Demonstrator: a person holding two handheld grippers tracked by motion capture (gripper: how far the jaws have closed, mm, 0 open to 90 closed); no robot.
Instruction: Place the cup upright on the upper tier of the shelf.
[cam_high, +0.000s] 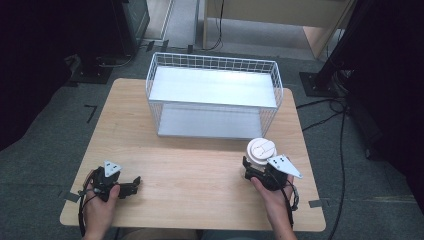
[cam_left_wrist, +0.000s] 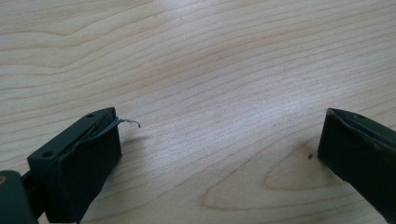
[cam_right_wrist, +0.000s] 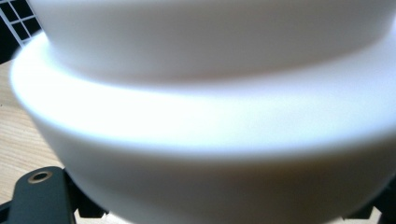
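A white cup with a domed white lid (cam_high: 261, 151) stands at the right of the wooden table (cam_high: 190, 165), just in front of a white wire rack (cam_high: 212, 62). My right gripper (cam_high: 256, 169) is shut on the cup's side from the near side. In the right gripper view the cup (cam_right_wrist: 210, 116) looms blurred and very close, with a black jaw at the bottom left. My left gripper (cam_high: 132, 186) rests low over the table's near left, open. In the left gripper view its jaws stand wide apart around bare wood (cam_left_wrist: 219, 158).
The wire rack has a white upper shelf (cam_high: 215, 87) and a lower floor (cam_high: 210, 122), with its open front facing me. Black stands (cam_high: 325, 75) and cables (cam_high: 325, 117) lie on the grey carpet around the table. Bare wood stretches between the two grippers.
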